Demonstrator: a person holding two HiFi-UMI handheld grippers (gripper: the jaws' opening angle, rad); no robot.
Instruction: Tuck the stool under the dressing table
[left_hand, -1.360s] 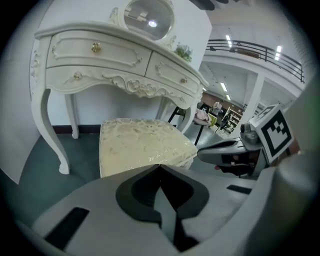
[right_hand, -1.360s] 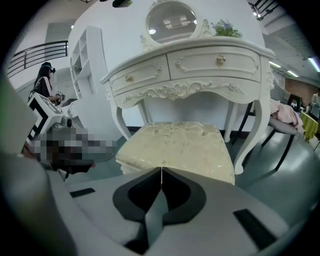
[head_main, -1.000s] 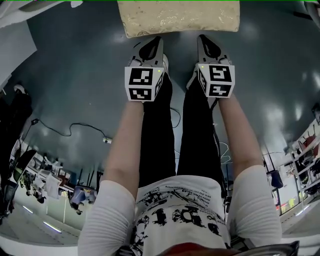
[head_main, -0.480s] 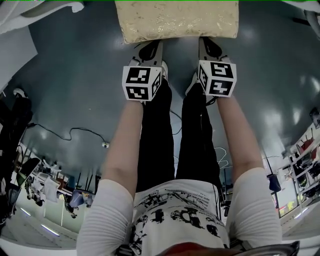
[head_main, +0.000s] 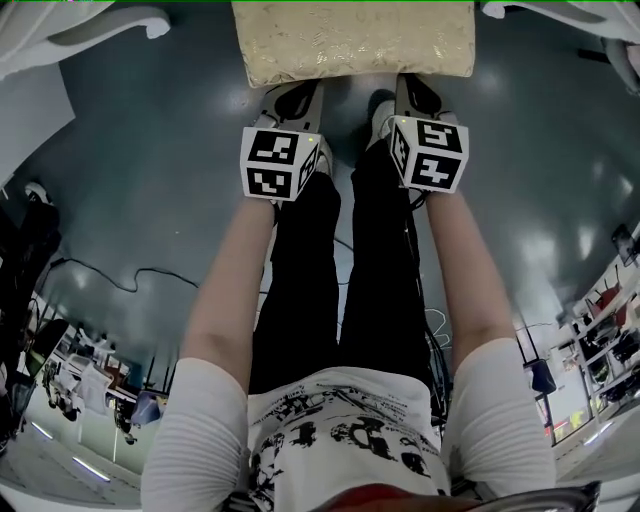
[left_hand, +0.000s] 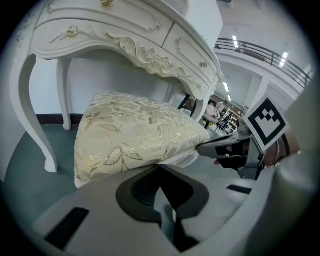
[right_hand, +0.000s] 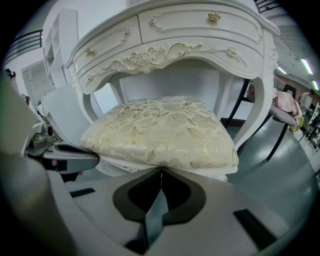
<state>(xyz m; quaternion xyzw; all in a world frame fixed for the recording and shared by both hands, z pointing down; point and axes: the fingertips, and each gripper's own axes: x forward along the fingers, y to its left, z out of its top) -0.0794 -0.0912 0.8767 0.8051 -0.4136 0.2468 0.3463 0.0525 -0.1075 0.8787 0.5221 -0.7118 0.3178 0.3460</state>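
Note:
The stool (head_main: 350, 40) has a cream, gold-patterned cushion and stands at the top of the head view, between the white dressing table's legs (head_main: 100, 20). My left gripper (head_main: 300, 92) and right gripper (head_main: 412, 88) are both shut, tips against the stool's near edge, side by side. In the left gripper view the cushion (left_hand: 135, 132) sits partly below the carved table apron (left_hand: 150, 55), just beyond my left gripper (left_hand: 159, 167). In the right gripper view the stool (right_hand: 160, 132) is under the table's drawers (right_hand: 175, 30), just beyond my right gripper (right_hand: 161, 170).
The floor is dark grey-green with a black cable (head_main: 130, 275) lying to the left. A white panel (head_main: 30, 100) stands at the left. Dark chair legs (right_hand: 275, 135) show right of the table. The person's legs (head_main: 340, 260) are directly behind the grippers.
Both grippers and the stool have moved forward toward the table; the table's white legs now show at the top corners. The person's foot has stepped up near the stool.

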